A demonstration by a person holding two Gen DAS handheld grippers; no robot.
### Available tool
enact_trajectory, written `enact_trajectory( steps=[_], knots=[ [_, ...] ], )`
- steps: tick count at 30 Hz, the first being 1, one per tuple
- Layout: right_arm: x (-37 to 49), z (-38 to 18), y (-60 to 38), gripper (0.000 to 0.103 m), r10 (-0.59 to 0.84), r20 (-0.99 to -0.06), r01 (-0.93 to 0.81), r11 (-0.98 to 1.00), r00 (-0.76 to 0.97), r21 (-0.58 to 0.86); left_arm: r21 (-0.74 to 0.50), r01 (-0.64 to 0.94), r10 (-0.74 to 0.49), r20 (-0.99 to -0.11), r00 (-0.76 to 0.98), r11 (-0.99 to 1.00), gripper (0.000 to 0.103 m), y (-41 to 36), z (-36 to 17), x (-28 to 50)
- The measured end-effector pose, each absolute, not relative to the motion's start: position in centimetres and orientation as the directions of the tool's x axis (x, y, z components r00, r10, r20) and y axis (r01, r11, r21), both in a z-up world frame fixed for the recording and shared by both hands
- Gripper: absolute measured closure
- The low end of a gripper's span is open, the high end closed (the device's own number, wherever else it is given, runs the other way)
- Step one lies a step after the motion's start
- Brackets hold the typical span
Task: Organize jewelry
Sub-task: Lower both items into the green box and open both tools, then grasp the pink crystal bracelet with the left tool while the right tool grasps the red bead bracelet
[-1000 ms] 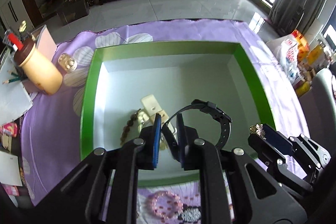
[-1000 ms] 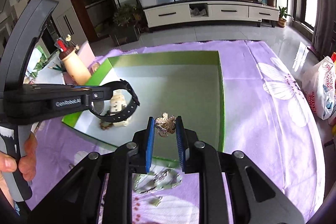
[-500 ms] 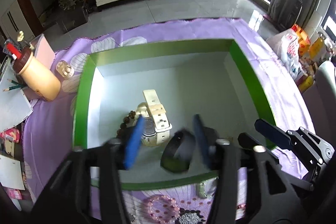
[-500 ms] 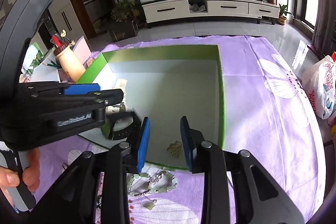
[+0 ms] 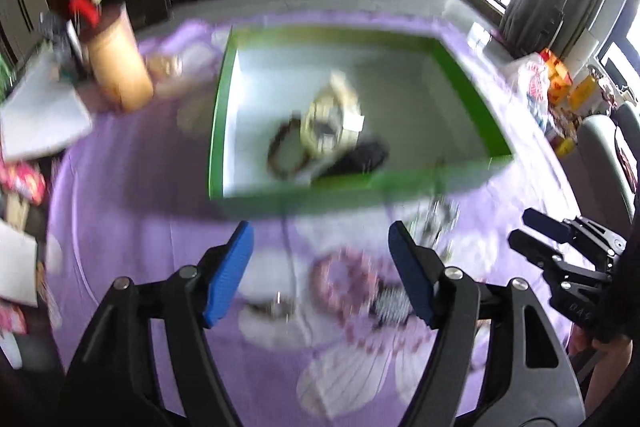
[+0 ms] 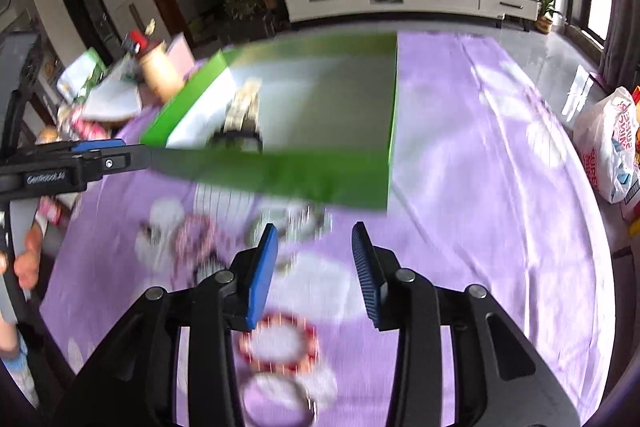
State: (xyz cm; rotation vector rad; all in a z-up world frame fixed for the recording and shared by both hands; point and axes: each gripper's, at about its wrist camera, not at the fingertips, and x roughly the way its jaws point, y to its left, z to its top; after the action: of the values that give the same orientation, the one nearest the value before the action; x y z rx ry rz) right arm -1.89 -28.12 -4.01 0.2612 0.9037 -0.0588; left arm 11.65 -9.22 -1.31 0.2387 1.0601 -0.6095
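Note:
A green box (image 5: 218, 115) (image 6: 288, 179) sits on the purple cloth. Inside lie a cream watch (image 5: 330, 125) (image 6: 244, 107), a black watch (image 5: 360, 157) and a brown bead bracelet (image 5: 286, 151). My left gripper (image 5: 320, 267) is open and empty above the cloth in front of the box, over a pink bead bracelet (image 5: 346, 287) (image 6: 192, 235). My right gripper (image 6: 314, 267) is open and empty, near a silver chain bracelet (image 6: 300, 223) (image 5: 438, 221) and a red-and-white bracelet (image 6: 278, 343). Both views are blurred.
A tan bottle (image 5: 118, 63) (image 6: 160, 75) and papers (image 5: 40, 115) stand left of the box. A white shopping bag (image 6: 612, 147) lies at the right. A silver bangle (image 6: 276, 399) lies at the near edge. The left gripper's arm (image 6: 72, 167) shows at the left.
Both grippers opened and pulled back from the box. The black watch and the small gold piece were let go into the box.

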Motion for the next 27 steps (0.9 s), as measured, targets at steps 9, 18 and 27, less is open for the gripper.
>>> enact_trajectory(
  steps=[9, 18, 27],
  knots=[
    [-3.4, -8.2, -26.0, 0.064, 0.015, -0.838, 0.188, 0.972, 0.546, 0.140, -0.126, 0.529, -0.282, -0.932, 0.226, 0.839, 0.052, -9.0, -6.9, 11.8],
    [-3.1, -8.9, -25.7, 0.066, -0.012, -0.834, 0.203, 0.972, 0.551, 0.120, -0.099, 0.549, -0.258, -0.941, 0.220, 0.830, 0.056, -11.1, -8.4, 11.7],
    [-2.9, -9.1, -24.8, 0.090, -0.086, -0.828, 0.195, 0.980, 0.554, 0.029, -0.028, 0.572, -0.230, -0.931, 0.284, 0.820, 0.070, -11.9, -9.0, 11.1]
  ],
)
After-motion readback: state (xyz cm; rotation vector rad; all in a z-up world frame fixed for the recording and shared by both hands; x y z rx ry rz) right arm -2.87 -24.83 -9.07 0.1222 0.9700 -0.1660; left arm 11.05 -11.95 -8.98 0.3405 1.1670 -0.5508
